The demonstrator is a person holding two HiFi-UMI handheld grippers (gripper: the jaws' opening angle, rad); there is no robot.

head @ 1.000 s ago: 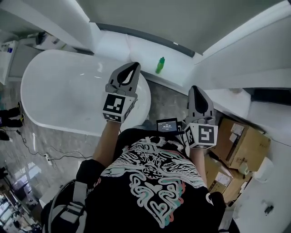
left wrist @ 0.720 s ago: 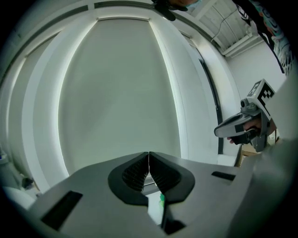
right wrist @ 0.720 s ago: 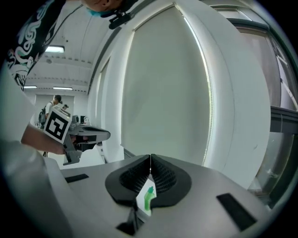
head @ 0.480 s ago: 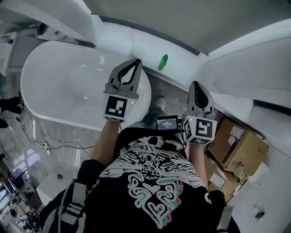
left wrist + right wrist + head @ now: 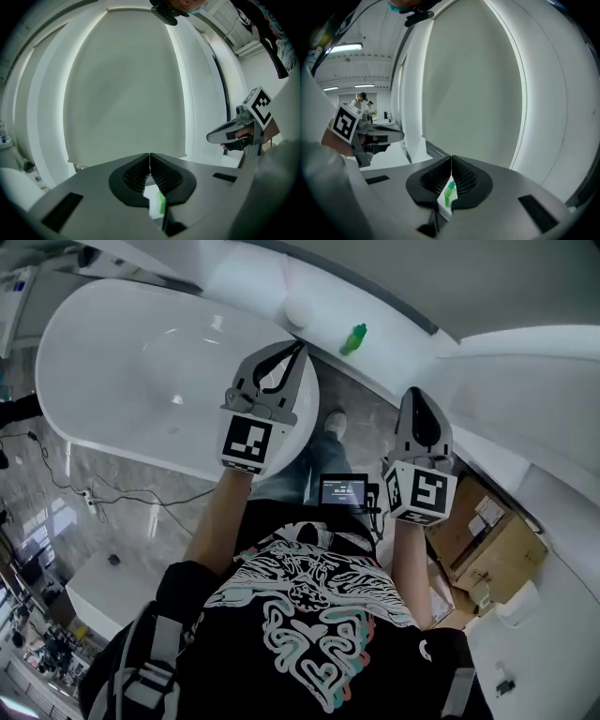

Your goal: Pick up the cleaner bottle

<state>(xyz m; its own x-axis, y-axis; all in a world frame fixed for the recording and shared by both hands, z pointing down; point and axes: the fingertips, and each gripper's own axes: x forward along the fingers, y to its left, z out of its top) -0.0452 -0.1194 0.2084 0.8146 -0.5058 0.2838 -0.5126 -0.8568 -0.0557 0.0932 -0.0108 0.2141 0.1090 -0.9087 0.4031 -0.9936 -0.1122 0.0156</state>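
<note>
The cleaner bottle (image 5: 354,338) is small and green and stands on a white ledge (image 5: 394,320) against the wall, beyond the tub's end. My left gripper (image 5: 300,346) is shut and empty, hovering over the tub's rim, left of the bottle and apart from it. My right gripper (image 5: 418,396) is shut and empty too, nearer me and to the bottle's right. In the left gripper view the jaws (image 5: 149,158) meet, and the bottle (image 5: 161,204) shows below them. The right gripper view shows closed jaws (image 5: 451,160) with the bottle (image 5: 450,193) far beyond.
A white bathtub (image 5: 112,418) fills the left. Cardboard boxes (image 5: 492,540) sit at the right on the floor. A small screen (image 5: 343,491) hangs at the person's waist. Cables (image 5: 103,493) trail on the marble floor at left. A foot (image 5: 333,420) stands between tub and ledge.
Both grippers have sunk and stay shut. The head view has swung, so the bottle and tub now sit higher and further right in the picture.
</note>
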